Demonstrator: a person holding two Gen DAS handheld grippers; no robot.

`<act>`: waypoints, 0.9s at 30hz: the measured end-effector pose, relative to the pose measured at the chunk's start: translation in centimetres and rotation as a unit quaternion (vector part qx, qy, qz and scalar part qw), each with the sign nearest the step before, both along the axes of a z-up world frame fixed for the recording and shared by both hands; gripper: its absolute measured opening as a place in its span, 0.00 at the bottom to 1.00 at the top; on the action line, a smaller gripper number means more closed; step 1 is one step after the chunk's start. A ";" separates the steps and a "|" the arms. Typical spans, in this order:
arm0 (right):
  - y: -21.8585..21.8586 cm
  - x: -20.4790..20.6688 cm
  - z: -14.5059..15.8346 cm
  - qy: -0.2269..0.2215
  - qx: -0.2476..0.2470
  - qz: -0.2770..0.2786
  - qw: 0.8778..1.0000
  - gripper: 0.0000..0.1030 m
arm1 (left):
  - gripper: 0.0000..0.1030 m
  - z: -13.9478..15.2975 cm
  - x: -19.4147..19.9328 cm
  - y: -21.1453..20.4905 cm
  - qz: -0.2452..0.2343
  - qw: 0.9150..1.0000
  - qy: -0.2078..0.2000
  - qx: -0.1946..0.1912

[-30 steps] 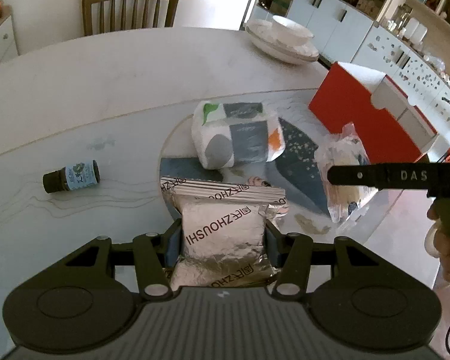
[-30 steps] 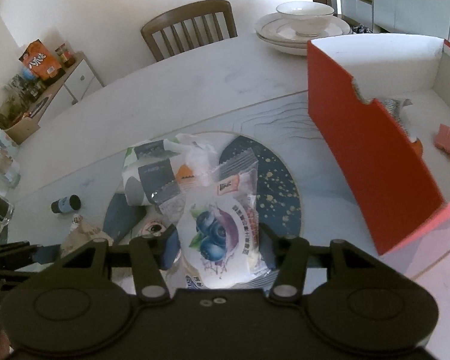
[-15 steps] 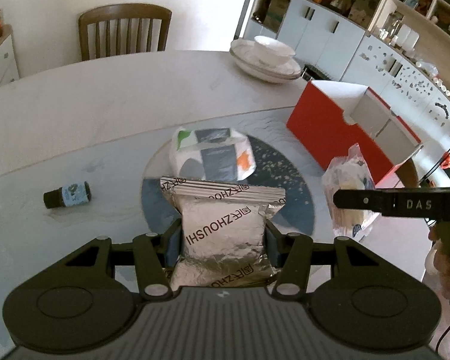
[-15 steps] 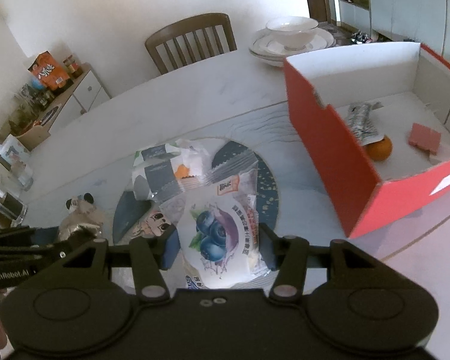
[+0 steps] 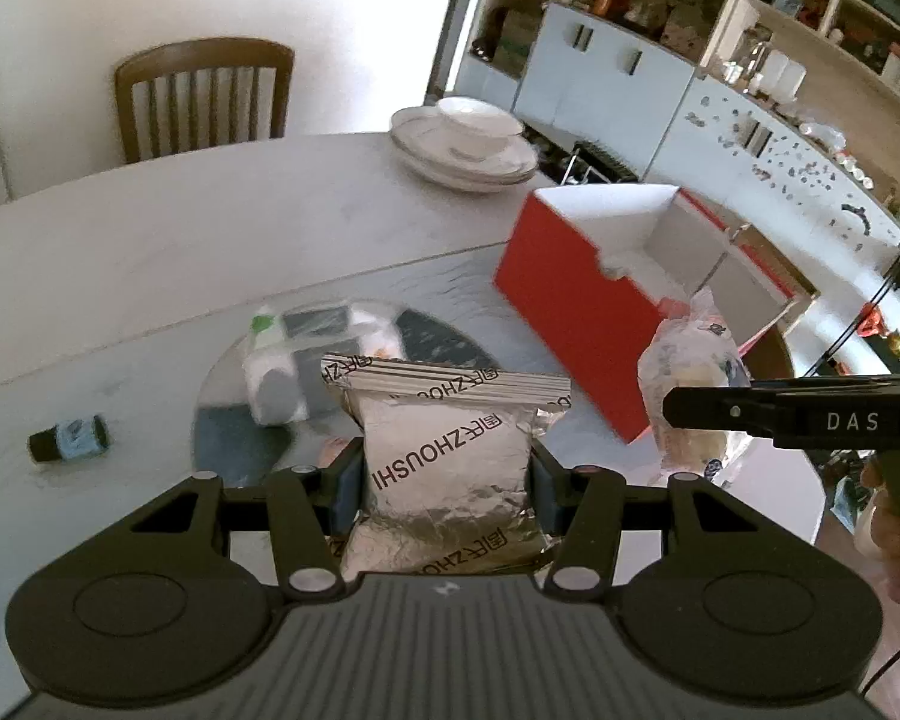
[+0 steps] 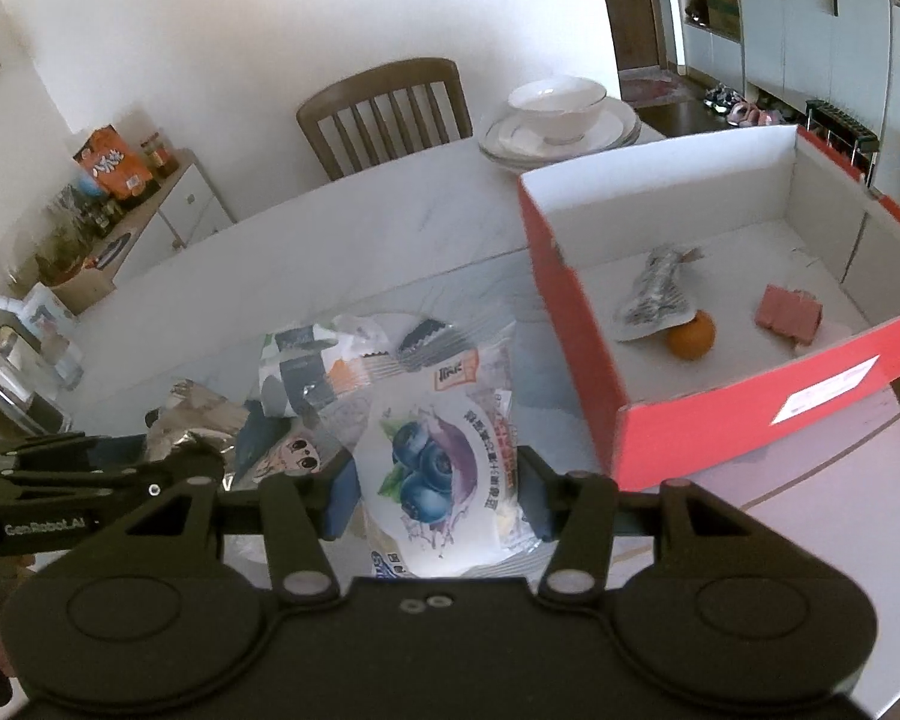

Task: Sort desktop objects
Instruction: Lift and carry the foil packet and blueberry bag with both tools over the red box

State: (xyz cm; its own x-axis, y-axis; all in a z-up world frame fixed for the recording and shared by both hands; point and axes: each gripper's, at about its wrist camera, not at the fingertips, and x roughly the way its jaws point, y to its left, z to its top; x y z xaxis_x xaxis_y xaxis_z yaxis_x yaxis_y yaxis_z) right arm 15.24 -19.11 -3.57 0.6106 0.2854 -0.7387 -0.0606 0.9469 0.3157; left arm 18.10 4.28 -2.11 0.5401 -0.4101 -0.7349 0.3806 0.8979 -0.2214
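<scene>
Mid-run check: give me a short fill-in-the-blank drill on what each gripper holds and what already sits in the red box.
1. The left gripper is shut on a ____ foil packet printed ZHOUSHI.
2. The right gripper is clamped on a clear snack bag that pictures ____.
3. Inside the red box, a round ____ fruit lies against a silver pouch.
4. A small dark bottle lies on its ____ on the table.

Missing words: silver; blueberries; orange; side
</scene>
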 end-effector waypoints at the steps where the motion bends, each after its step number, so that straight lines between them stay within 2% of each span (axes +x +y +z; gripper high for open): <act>1: -0.5 -0.1 0.3 -0.003 0.002 0.000 1.000 0.51 | 0.52 0.2 0.0 -0.5 -0.002 1.000 -0.002 -0.001; 12: -6.0 0.2 2.5 -0.019 0.010 0.002 1.000 0.51 | 0.52 1.8 0.5 -5.9 -0.018 1.000 -0.012 -0.011; 27: -14.5 1.6 2.7 -0.012 0.027 -0.010 1.000 0.51 | 0.52 2.5 2.0 -13.8 -0.057 0.998 -0.020 -0.002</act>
